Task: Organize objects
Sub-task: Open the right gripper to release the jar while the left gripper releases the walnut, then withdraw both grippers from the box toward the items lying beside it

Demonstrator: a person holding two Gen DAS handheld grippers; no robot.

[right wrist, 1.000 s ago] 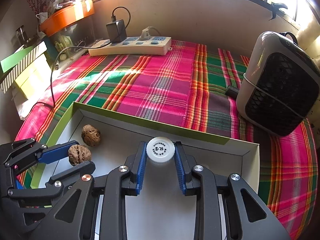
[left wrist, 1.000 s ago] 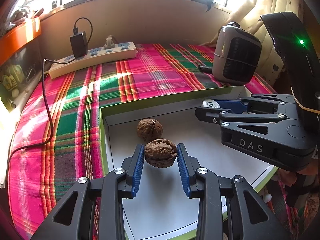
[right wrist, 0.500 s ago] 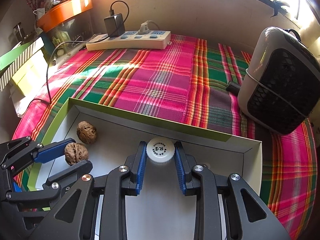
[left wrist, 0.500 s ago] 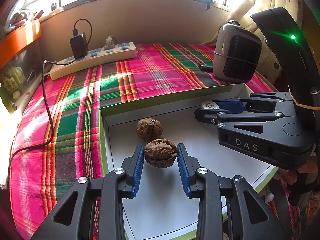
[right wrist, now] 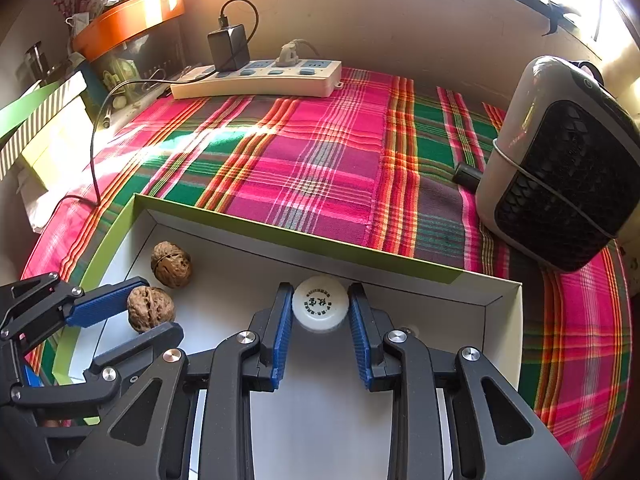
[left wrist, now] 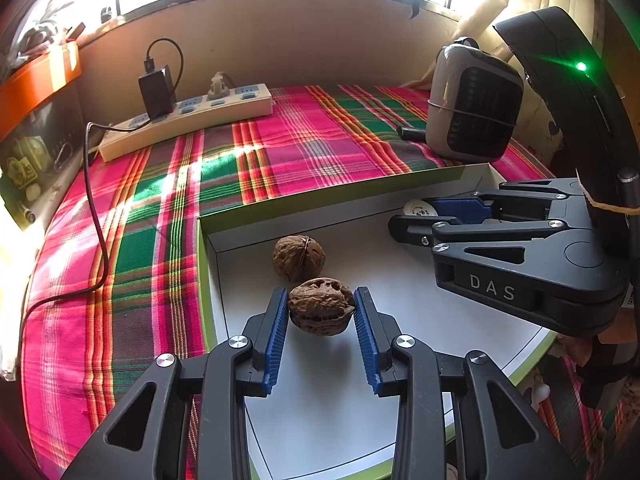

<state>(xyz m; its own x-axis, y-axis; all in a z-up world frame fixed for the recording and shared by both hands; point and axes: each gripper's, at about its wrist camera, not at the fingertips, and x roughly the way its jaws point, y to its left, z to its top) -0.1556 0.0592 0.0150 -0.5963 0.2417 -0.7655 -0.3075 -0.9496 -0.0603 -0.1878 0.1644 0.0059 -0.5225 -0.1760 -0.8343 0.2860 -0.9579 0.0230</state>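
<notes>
Walnut (left wrist: 321,306) sits clamped between the blue pads of the left gripper (left wrist: 321,312), held just above the white floor of a shallow green-rimmed box (left wrist: 202,256); its shadow falls on the floor below it. Its long axis runs crosswise from one pad to the other, and the wrinkled seam side faces up and toward the camera. A second walnut (left wrist: 298,258) lies loose on the box floor just behind it, near the left wall, its seam running roughly upright; whether the two nuts touch is hard to tell.

The right gripper (right wrist: 320,310) is clenched on a small white round cap (right wrist: 319,309), printed face turned up, close to the far wall of the same box. From the left wrist view this gripper reaches in from the right side, its fingers lying nearly level over the box.

The box rests on a pink and green plaid cloth (right wrist: 320,168). Farther back a power strip (right wrist: 256,78) with a black charger (right wrist: 229,47) plugged in lies along the wall, and a small heater (right wrist: 560,168) stands at the right, well apart from the box
</notes>
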